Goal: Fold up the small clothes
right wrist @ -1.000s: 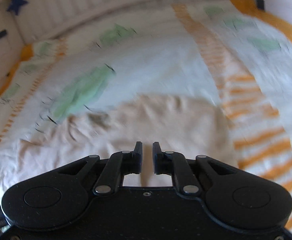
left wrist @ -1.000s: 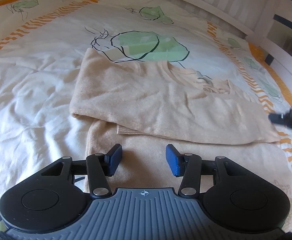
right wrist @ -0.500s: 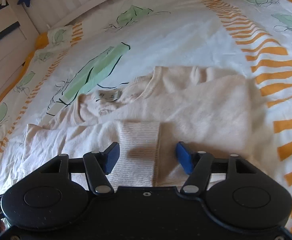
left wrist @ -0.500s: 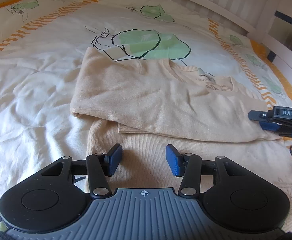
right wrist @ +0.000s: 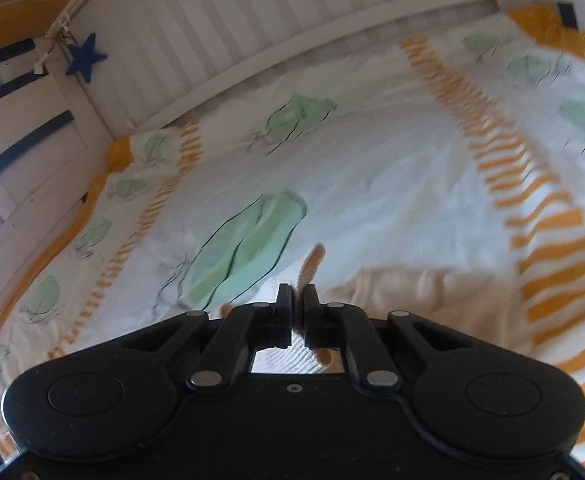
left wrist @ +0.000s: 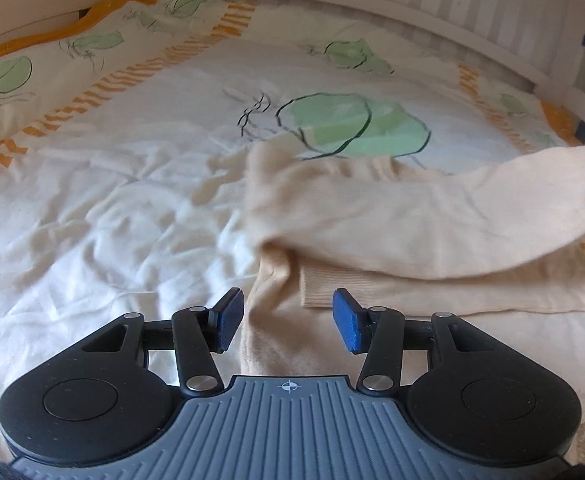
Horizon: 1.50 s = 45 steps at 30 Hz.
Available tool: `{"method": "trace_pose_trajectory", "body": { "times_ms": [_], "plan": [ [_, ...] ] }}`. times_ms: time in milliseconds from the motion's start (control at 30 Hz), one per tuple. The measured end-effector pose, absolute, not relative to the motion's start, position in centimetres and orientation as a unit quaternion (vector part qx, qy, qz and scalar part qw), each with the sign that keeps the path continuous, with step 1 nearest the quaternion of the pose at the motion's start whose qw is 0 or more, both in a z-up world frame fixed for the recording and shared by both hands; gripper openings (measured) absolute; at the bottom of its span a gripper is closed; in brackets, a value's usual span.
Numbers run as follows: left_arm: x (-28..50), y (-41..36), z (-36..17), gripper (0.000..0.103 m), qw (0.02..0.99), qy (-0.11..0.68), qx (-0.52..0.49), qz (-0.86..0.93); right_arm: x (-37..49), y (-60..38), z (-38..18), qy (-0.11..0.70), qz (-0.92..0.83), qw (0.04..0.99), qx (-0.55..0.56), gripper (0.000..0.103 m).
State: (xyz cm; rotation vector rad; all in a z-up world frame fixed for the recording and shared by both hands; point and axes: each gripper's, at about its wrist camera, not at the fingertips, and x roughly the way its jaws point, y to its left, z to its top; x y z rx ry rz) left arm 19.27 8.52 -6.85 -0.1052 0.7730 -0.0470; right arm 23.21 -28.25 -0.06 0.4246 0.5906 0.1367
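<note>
The right gripper [right wrist: 297,294] is clamped on an edge of the cream sweater [left wrist: 412,208], lifting that side at the right of the left view — likely to fold it across — while the left gripper [left wrist: 286,318] hovers apart above the bedspread [left wrist: 112,220]. Only the right view shows the pinch; only the left shows the sweater's spread.

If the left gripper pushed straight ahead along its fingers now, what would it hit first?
Most likely the cream sweater: the open left gripper points down at its near edge and ribbed cuff, with nothing in between. Depth is hard to judge.
</note>
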Motion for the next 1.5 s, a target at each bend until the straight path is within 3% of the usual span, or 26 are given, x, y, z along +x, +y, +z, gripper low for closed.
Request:
{"method": "trace_pose_trajectory", "body": {
  "times_ms": [400,567,1000,1333,1367,1467,1500],
  "plan": [
    [22.7,8.1,-7.9,0.047,0.924,0.383,-0.001,0.027,23.5,-29.0,-1.5,0.31,0.054,0.927,0.206,0.013],
    [23.4,12.5,-8.7,0.052,0.909,0.393,-0.125,0.059,23.0,-30.1,-1.7,0.31,0.046,0.926,0.21,0.013],
    [22.7,12.3,-8.7,0.053,0.917,0.384,-0.095,0.052,22.1,-31.7,-8.8,0.384,-0.008,0.898,0.213,0.013],
    [22.1,12.3,-8.7,0.054,0.919,0.384,-0.072,0.049,21.0,-29.9,-8.9,0.364,-0.053,0.926,0.081,0.014],
    [22.1,12.4,-8.7,0.054,0.919,0.385,-0.071,0.049,20.8,-29.9,-8.8,0.36,-0.058,0.928,0.076,0.016],
    [21.8,12.4,-8.5,0.053,0.917,0.391,-0.05,0.056,20.0,-29.4,-7.9,0.334,-0.071,0.938,0.061,0.035],
    [21.7,12.5,-8.6,0.053,0.915,0.396,-0.038,0.063,19.6,-29.2,-7.5,0.321,-0.068,0.943,0.058,0.05]
  ]
}}
